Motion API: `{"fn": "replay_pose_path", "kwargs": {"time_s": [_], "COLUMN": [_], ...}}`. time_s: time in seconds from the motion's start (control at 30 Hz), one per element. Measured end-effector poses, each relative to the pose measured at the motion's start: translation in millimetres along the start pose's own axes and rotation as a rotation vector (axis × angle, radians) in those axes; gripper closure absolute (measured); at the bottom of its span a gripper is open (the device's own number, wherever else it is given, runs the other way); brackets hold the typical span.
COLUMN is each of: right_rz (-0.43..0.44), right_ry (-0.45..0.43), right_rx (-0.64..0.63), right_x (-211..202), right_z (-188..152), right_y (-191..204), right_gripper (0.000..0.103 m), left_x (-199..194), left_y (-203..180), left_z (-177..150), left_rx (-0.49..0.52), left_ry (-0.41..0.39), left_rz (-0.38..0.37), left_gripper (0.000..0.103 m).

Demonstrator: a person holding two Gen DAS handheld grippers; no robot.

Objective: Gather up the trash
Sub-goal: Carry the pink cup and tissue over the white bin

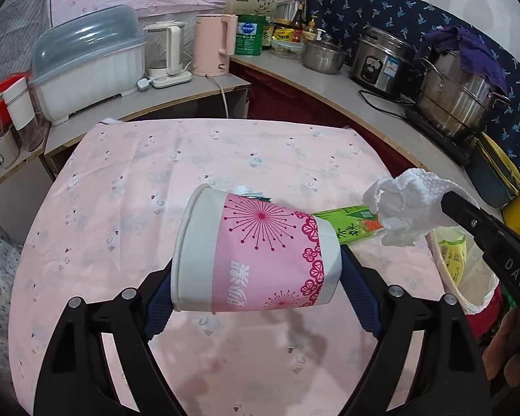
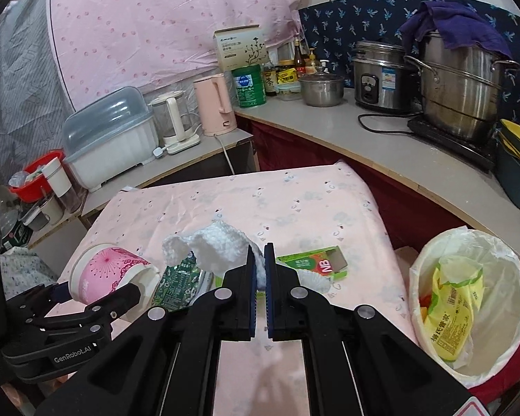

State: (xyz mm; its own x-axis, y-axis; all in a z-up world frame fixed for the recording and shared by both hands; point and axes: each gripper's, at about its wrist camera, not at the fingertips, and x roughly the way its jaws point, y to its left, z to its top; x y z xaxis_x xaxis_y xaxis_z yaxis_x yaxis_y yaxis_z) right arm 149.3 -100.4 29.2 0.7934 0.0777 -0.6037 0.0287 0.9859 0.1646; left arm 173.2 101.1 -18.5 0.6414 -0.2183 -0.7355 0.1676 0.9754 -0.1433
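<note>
Nearest the left wrist camera, the left gripper [image 1: 256, 270] has its blue pads clamped on the two ends of a pink-and-white paper cup [image 1: 256, 253] held on its side above the pink tablecloth [image 1: 225, 159]. The right gripper [image 2: 260, 277] has its jaws pressed together on a crumpled white paper towel [image 2: 218, 242], lifted above a green carton [image 2: 312, 263] lying on the cloth. Just right of the table stands a bag-lined waste bin [image 2: 502, 260] holding a yellow wrapper [image 2: 454, 305], and beyond runs a counter [image 2: 346, 128] with pots and kettles.
</note>
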Motion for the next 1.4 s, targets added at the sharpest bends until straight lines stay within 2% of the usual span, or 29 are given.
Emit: {"fn": "replay_pose_path", "kwargs": {"time_s": [0.4,0.73,1.1,1.4], "right_rz": [-0.111,-0.219,-0.281,-0.298], "right_ry": [-0.078,-0.114,-0.125,-0.117], "right_rx": [0.128,0.231,0.298,0.334], "right_x": [-57.3,-94.3,-104.6,-96.8], "right_z": [-3.5,-16.5,-26.5,-28.5], "right_y": [-89.9,-172.3,-232.9,-261.8], "right_gripper": [0.099,0.099,0.099,0.099], "left_x": [-12.1,-5.6,19.4,48.9], "left_y": [-107.9,-202.5,-287.5,-326.2], "left_z": [0.9,-7.8,-16.2,-23.9], "left_rx": [0.146,0.264,0.377,0.437], "left_ry": [-0.011,0.017,0.054,0.094], "left_rz": [-0.113,-0.236,-0.305,-0.338], "left_gripper": [0.022,0.022,0.022,0.022]}}
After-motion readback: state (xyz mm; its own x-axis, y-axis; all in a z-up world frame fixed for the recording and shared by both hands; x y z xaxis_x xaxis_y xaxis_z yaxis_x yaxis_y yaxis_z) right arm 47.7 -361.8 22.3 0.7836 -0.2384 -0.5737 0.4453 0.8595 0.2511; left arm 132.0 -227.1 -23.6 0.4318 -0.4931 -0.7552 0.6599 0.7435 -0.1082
